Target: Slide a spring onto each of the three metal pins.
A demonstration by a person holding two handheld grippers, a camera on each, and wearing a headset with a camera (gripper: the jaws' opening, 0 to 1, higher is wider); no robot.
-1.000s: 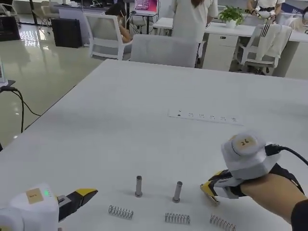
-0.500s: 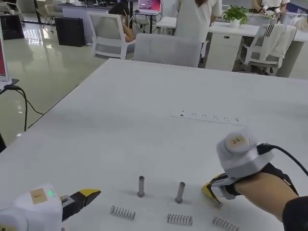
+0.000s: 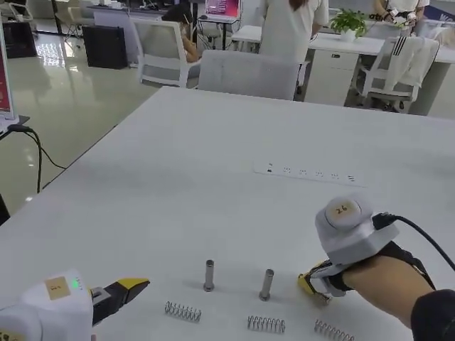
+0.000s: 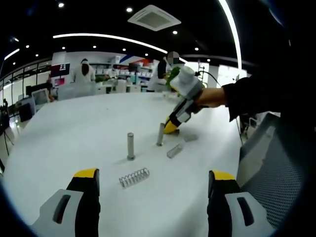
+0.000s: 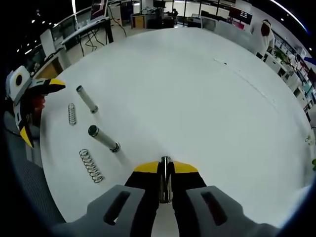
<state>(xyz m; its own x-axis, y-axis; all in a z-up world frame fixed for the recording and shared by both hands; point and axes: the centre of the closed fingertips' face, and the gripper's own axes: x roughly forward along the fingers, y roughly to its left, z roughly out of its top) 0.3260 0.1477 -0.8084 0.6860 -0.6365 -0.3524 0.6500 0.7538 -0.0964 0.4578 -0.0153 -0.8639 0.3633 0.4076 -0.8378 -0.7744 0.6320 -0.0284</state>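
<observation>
Okay, starting at 7 o'clock in the head view: got the left gripper point(image 4: 154, 174) low over the white table point(image 3: 178, 177), jaws spread wide with nothing between them. Moving right, can see two metal pins standing upright and apart, namely the left pin point(image 3: 209, 275) and the middle pin point(image 3: 267, 284). Just at 6 o'clock of those, spotted three springs lying flat in a loose row, off the pins: left spring point(image 3: 183, 311), middle spring point(image 3: 266, 324), right spring point(image 3: 333, 331). Further right, around 5 o'clock, found the right gripper point(image 5: 165, 168) clamped tight on the third pin point(image 5: 165, 185), with the pin running along the jaws and the tips near the table at 3 o'clock of the middle pin. Also noticed a power strip point(image 3: 309, 172) set into the table at 1 o'clock from the pins.
</observation>
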